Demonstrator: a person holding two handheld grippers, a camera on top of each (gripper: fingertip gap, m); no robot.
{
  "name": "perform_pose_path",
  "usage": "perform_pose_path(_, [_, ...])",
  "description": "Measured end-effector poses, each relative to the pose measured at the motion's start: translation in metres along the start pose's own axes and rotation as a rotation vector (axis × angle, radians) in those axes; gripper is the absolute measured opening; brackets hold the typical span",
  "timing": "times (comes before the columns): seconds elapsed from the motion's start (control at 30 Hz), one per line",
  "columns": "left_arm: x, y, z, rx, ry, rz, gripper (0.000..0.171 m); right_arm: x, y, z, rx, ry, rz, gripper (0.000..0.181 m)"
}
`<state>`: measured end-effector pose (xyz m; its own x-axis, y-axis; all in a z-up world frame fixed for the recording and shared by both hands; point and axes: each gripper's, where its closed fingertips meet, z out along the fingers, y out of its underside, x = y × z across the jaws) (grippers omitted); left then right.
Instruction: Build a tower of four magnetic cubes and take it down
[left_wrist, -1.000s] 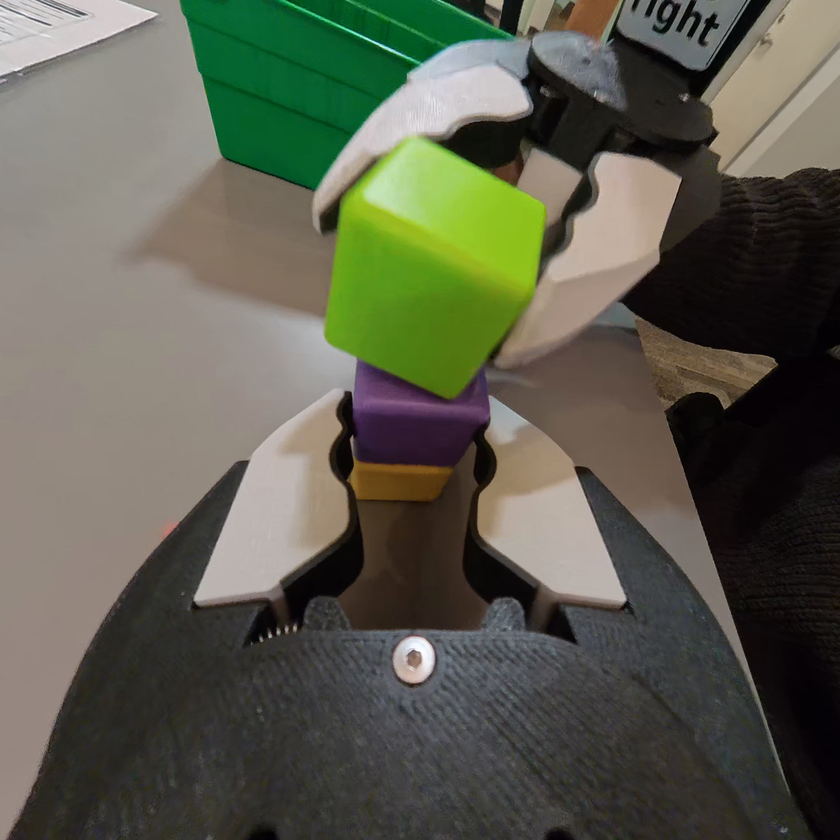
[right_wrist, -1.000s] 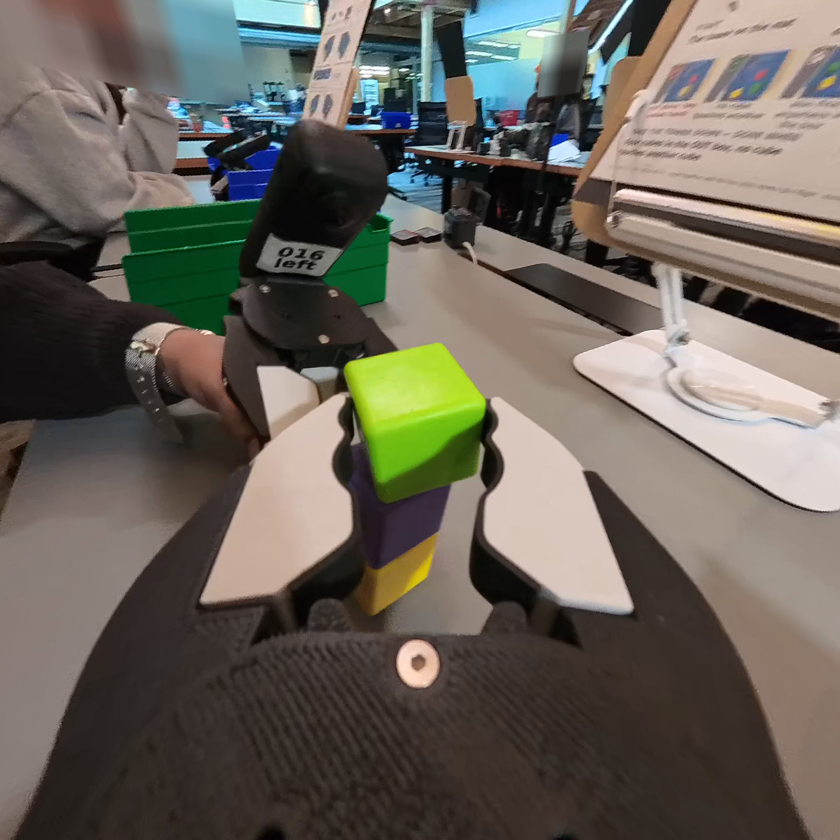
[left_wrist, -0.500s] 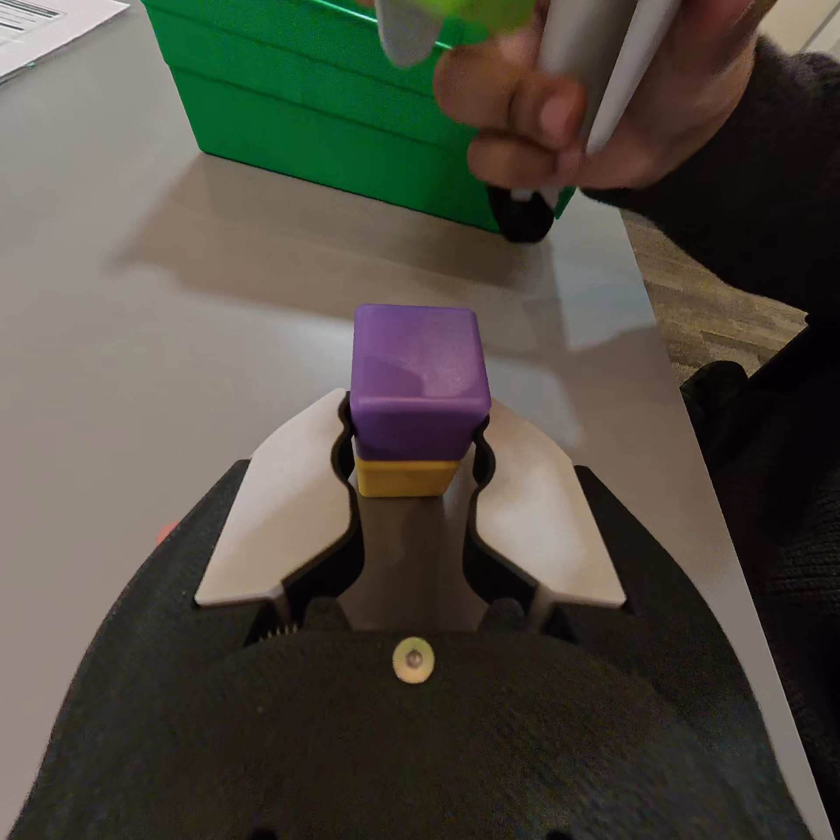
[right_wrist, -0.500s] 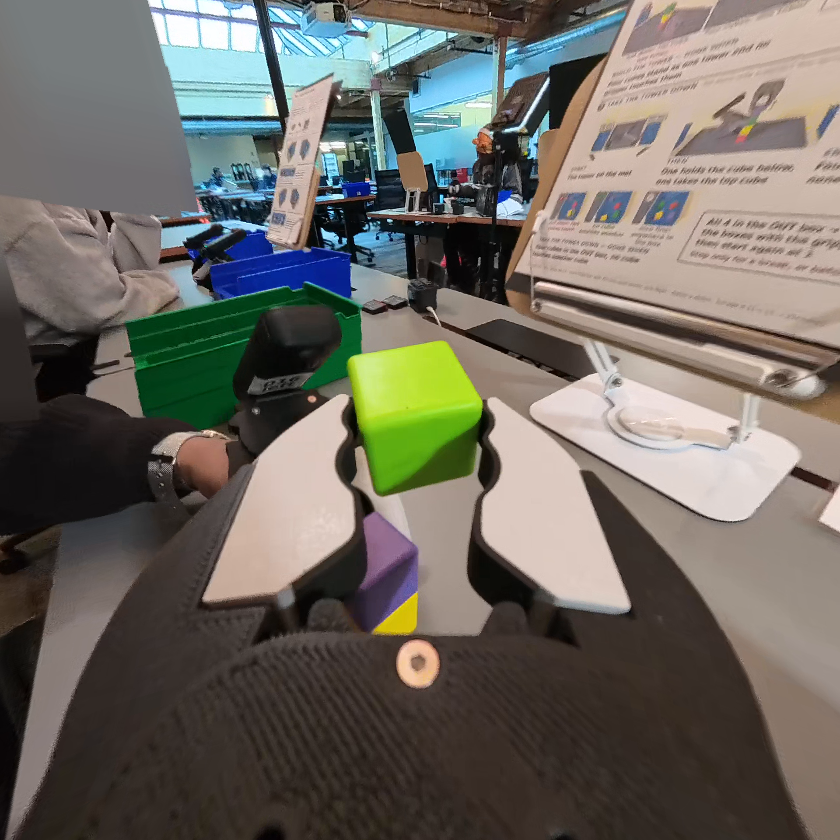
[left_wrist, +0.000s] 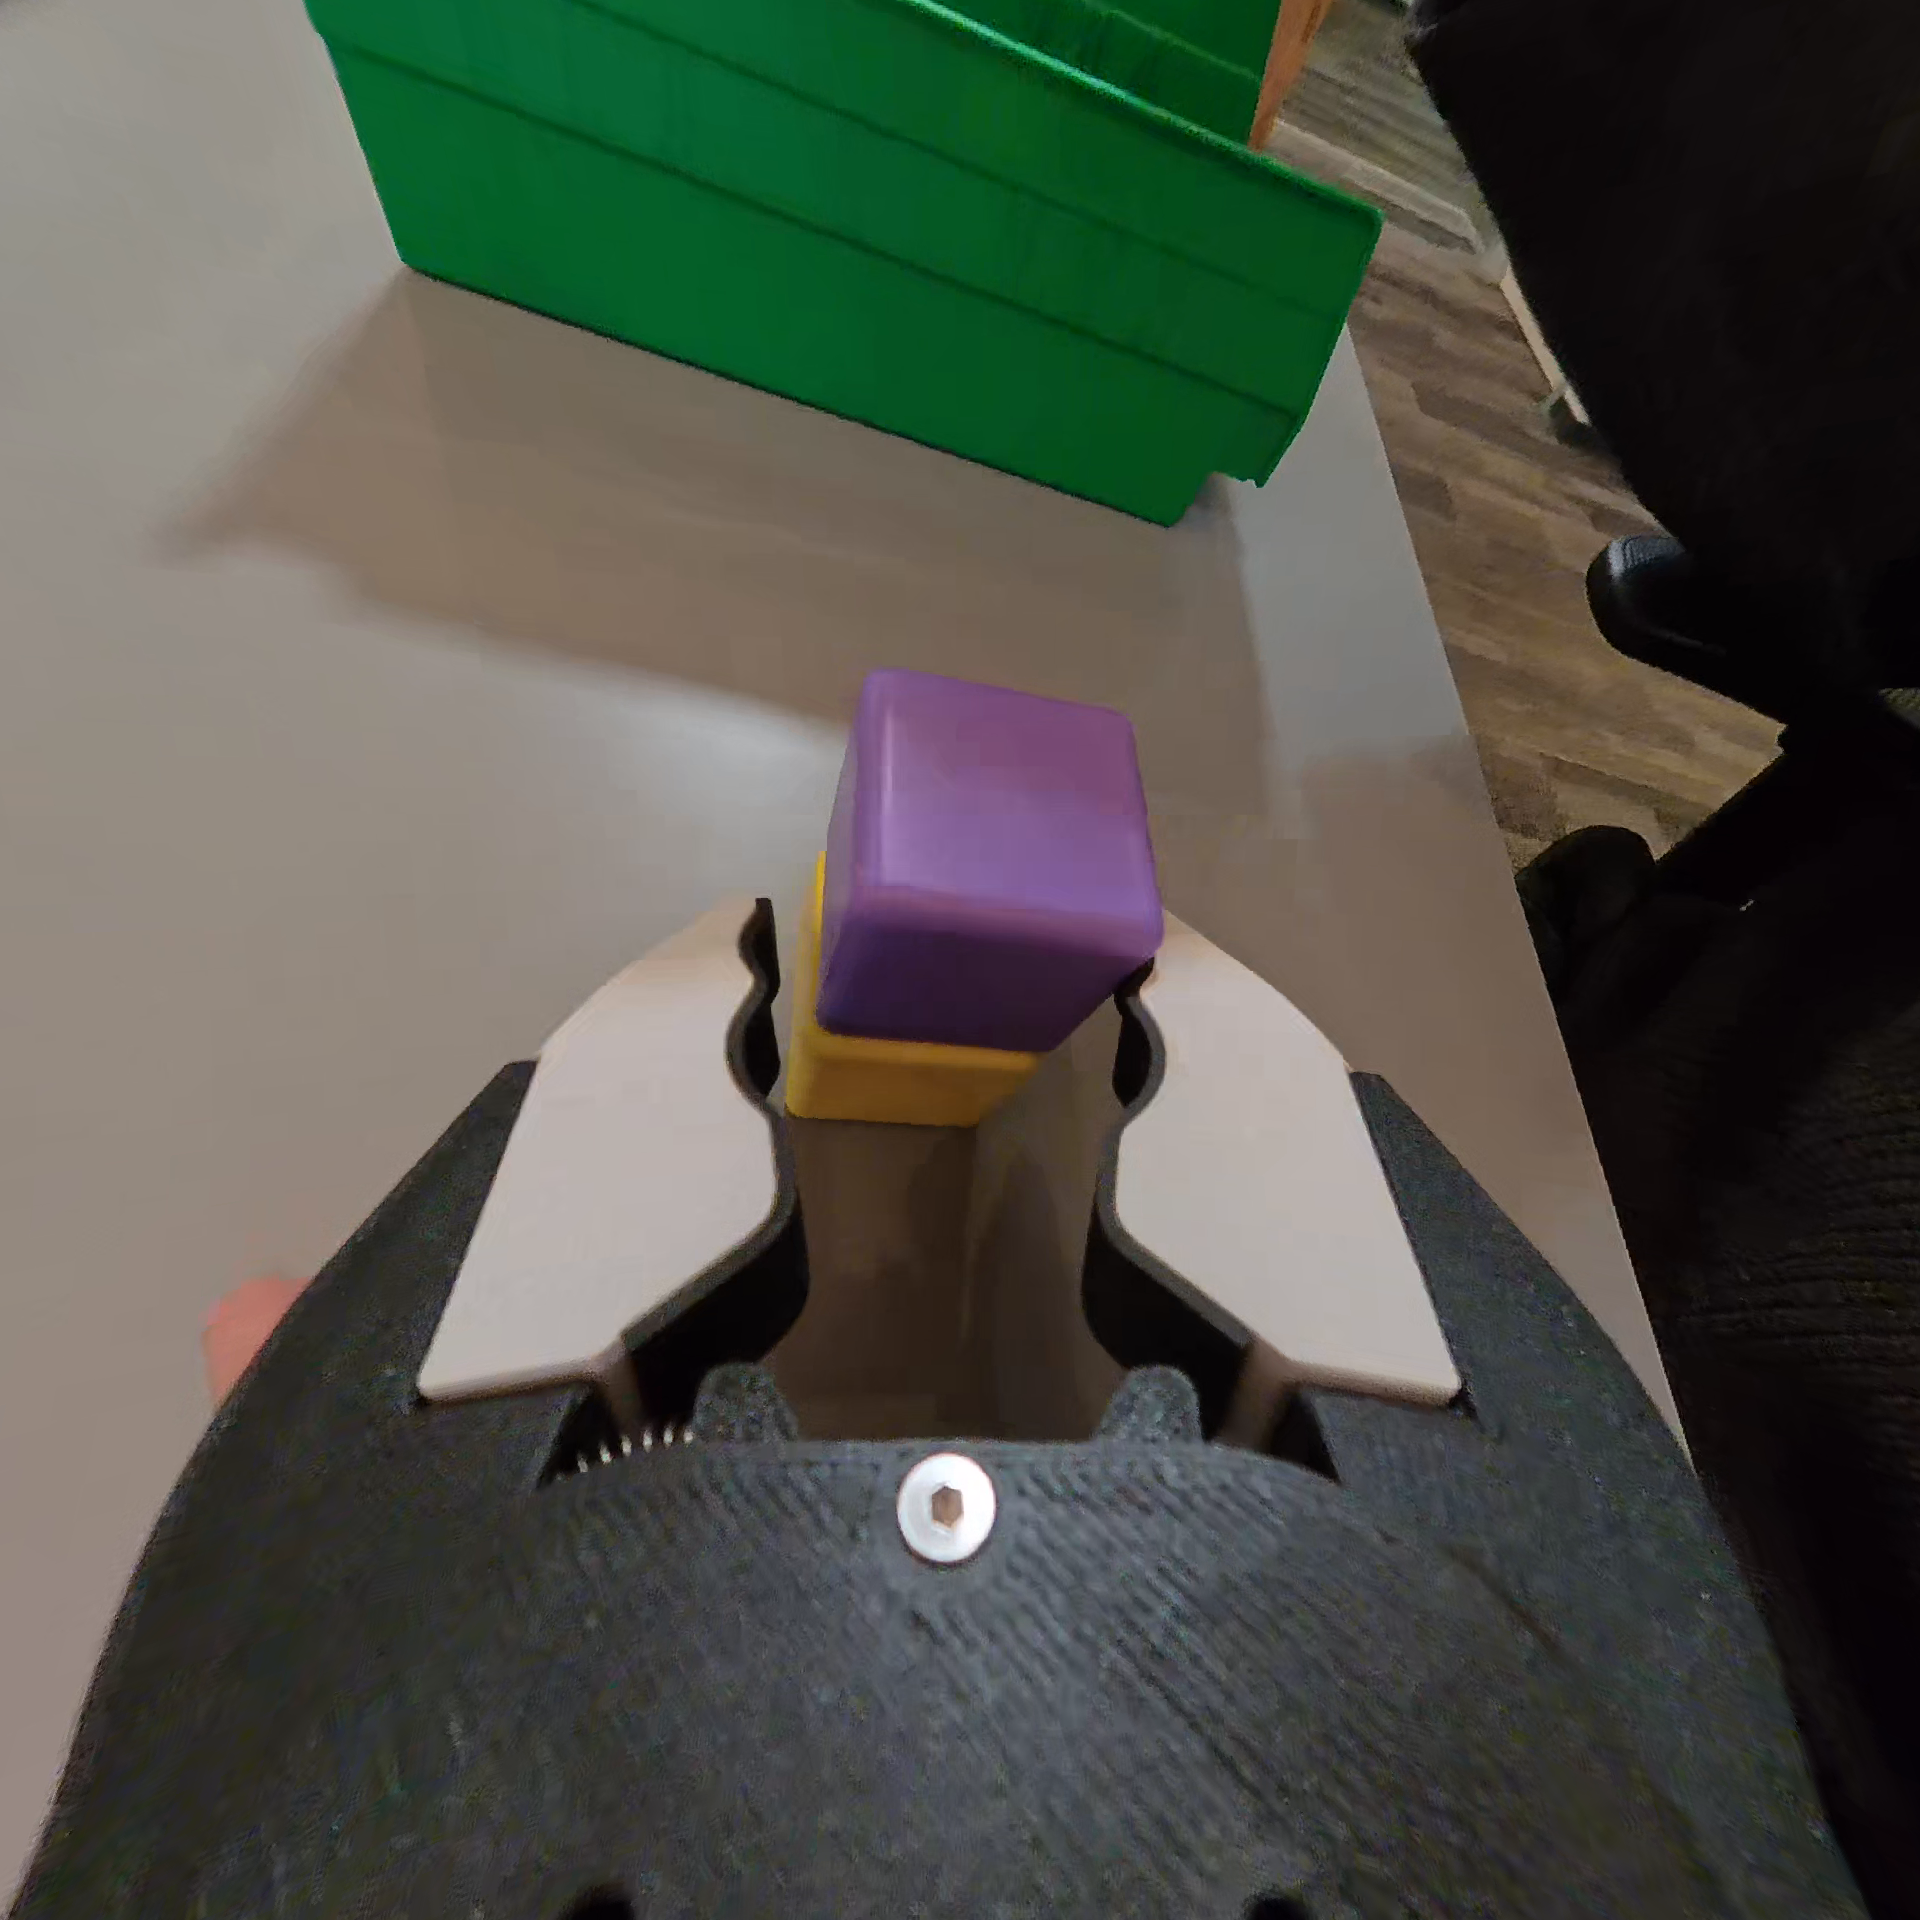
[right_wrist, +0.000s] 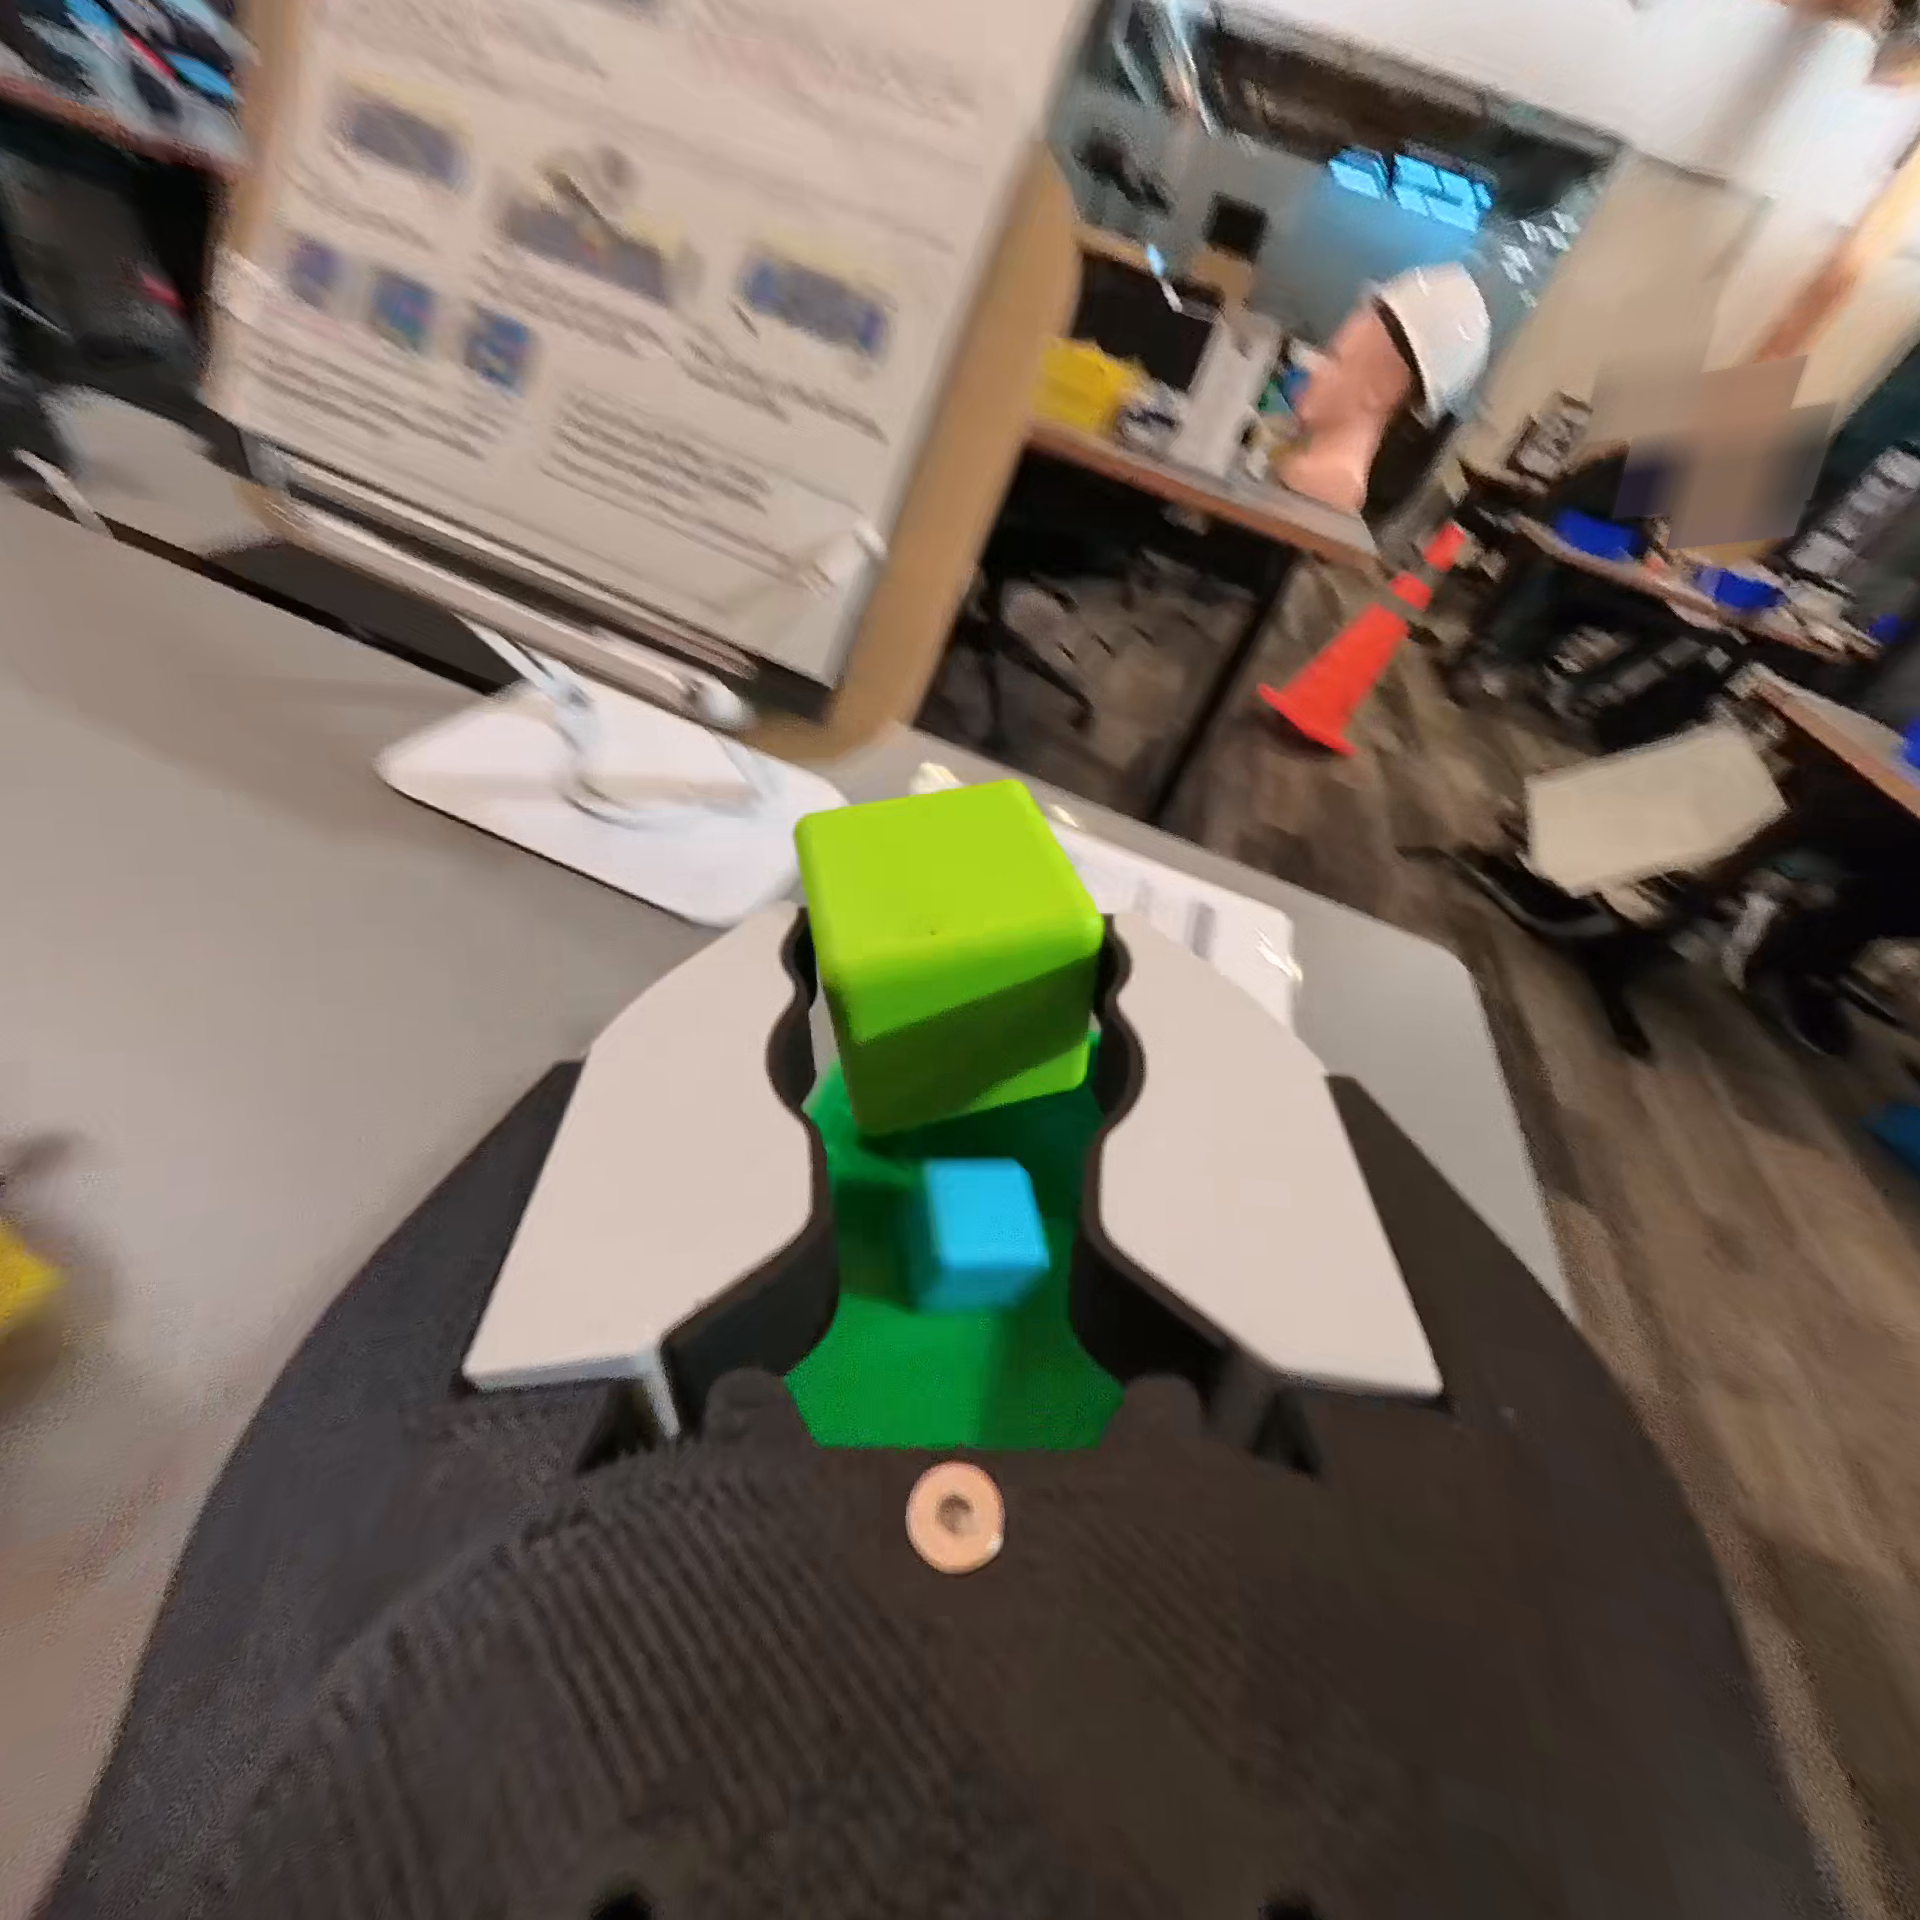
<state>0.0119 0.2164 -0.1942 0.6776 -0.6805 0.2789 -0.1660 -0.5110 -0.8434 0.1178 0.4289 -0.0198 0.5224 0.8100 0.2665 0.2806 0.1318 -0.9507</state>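
— On the grey table (left_wrist: 312, 727), what do we have at our left gripper (left_wrist: 951, 956)?

— A stack of two: a purple cube (left_wrist: 987, 862) on a yellow cube (left_wrist: 883, 1081). The purple one sits askew, twisted and overhanging to the right, so a strip of yellow shows on its left.

— Are we clamping it?

— We judge not. The fingers stand apart on either side of the stack, with a thin gap between the left finger and the yellow cube and a wider one on the yellow cube's right. The right fingertip comes just up to the purple cube; we cannot tell if it touches.

— And beyond?

— A green bin (left_wrist: 831, 260) farther back on the table, well apart from the stack, near the table's right edge.

— Our right gripper (right_wrist: 951, 940)?

— It is closed on a lime-green cube (right_wrist: 945, 935), pinched at the fingertips and tilted. It is in the air, not resting on anything.

— What lies under it?

— Between the fingers we see the inside of a green container (right_wrist: 935, 1392) with a blue cube (right_wrist: 977, 1231) in it. The lime-green cube hangs above that, clear of the blue one. Whether this container is the bin from the left view, we cannot say.

— Around it?

— A blurred board of printed sheets (right_wrist: 623, 312) on a white stand (right_wrist: 582, 800), and an orange cone (right_wrist: 1351, 665) on the floor beyond.
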Motion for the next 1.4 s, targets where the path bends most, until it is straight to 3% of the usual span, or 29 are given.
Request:
perform_pose_path(0.1, [-0.001,-0.001,0.000,0.005,-0.013,0.004,0.066,0.043,0.060,0.003,-0.230,0.128,-0.011,0.053])
perform_pose_path(0.2, [0.000,0.001,0.002,-0.012,-0.019,0.019,0.068,0.061,0.113,0.002,-0.409,0.174,0.069,0.053])
perform_pose_path(0.37, [0.001,0.004,0.005,-0.040,-0.028,0.037,0.070,0.069,0.165,0.006,-0.536,0.194,0.234,0.053])
perform_pose_path(0.53, [0.001,0.003,0.004,-0.034,-0.025,0.033,0.070,0.078,0.199,0.006,-0.633,0.254,0.259,0.053])
perform_pose_path(0.97, [0.001,0.004,0.004,-0.036,-0.027,0.035,0.070,0.078,0.219,0.009,-0.679,0.286,0.191,0.051])
perform_pose_path(1.2, [0.001,0.005,0.005,-0.043,-0.029,0.043,0.070,0.076,0.209,0.006,-0.675,0.267,0.190,0.058])
perform_pose_path(1.4, [0.001,0.005,0.005,-0.043,-0.031,0.045,0.070,0.076,0.179,0.005,-0.619,0.266,0.160,0.061])
